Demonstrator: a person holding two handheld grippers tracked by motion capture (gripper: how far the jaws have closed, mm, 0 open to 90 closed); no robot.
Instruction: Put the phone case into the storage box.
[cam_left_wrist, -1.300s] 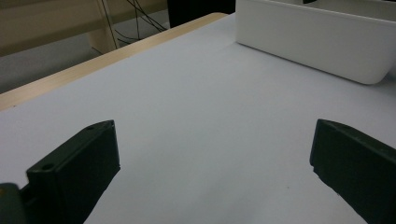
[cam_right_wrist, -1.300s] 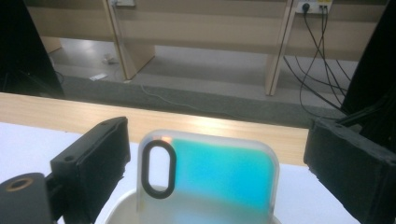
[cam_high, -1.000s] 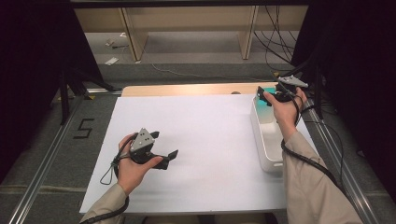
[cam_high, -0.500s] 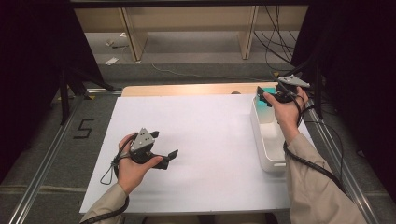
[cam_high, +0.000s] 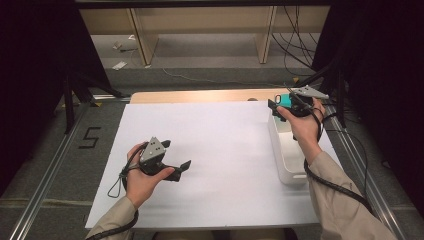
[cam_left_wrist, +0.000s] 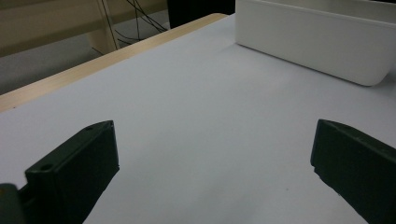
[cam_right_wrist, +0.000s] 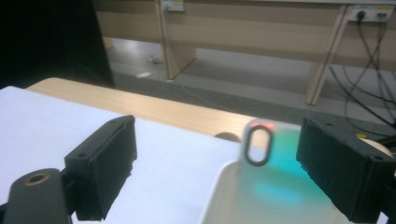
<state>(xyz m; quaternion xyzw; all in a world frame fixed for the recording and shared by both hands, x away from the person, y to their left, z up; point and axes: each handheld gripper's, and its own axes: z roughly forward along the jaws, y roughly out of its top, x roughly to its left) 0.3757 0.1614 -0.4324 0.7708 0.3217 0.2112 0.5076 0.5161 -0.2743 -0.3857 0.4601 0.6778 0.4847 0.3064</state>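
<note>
Nothing has moved: right tool (cam_high: 281, 106), jaws apart, hovers over white tub's (cam_high: 285, 155) far end beside a teal object (cam_right_wrist: 275, 158); left tool (cam_high: 175, 159) open on white-covered worktop (cam_high: 225, 150).

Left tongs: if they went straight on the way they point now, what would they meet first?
Probably the white bin. The left tongs stand open over bare white sheet, with the bin's side wall ahead; depth is unclear.

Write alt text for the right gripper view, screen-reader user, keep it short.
The right hand-held gripper, jaws wide apart, hangs over the far end of a white bin, with a blurred teal object carrying a white oval loop between the jaws. Past it lie white table covering, a wooden table edge, and floor with furniture legs and cables.
</note>
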